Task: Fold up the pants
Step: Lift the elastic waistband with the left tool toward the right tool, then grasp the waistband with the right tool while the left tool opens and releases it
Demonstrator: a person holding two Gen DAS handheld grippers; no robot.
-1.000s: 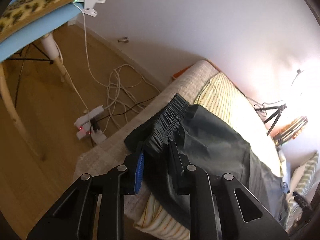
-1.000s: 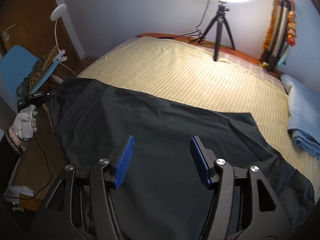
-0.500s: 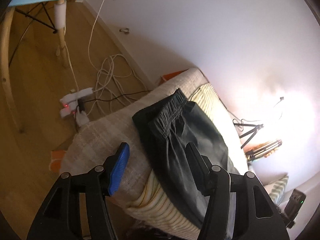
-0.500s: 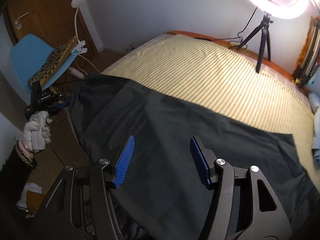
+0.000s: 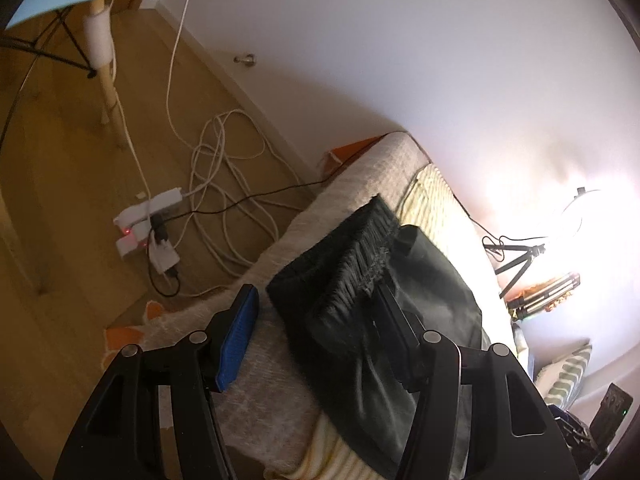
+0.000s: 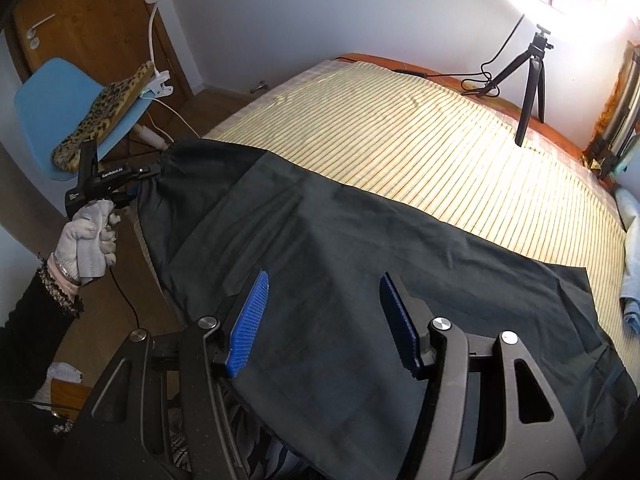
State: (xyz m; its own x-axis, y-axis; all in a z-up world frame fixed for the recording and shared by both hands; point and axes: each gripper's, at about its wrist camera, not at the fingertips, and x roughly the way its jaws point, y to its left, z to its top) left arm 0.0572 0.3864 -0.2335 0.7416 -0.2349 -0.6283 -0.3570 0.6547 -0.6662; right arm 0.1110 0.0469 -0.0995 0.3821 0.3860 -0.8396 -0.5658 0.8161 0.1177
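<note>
The dark pants (image 6: 360, 264) lie spread flat across the near side of the bed (image 6: 420, 128), waistband at the bed's left edge, leg ends toward the right edge.

Left wrist view: the left gripper (image 5: 316, 316) stands with its jaws apart. The elastic waistband (image 5: 360, 248) lies between and just beyond the pads, at the bed's edge, and no pad presses on it. This view alone shows the wooden floor (image 5: 60, 184), a white power strip (image 5: 148, 220) with tangled cables (image 5: 224, 184), and a chair leg (image 5: 106, 92).

Right wrist view: the right gripper (image 6: 324, 312) hangs over the middle of the pants with its jaws apart and nothing between them. This view alone shows the whole garment, and the left gripper (image 6: 136, 178) seen from outside, at the waistband corner, carried by a gloved hand (image 6: 90, 240) with a dark sleeve.

Surface: a yellow striped cover on the bed. A tripod (image 6: 528, 80) stands at the far edge under a bright ring light. Folded blue cloth (image 6: 632, 240) lies at the right edge.

Room: white walls, a blue chair (image 6: 52, 108) with a leopard-print cushion (image 6: 108, 112), a clip-on lamp (image 6: 162, 0), and a wooden door.
</note>
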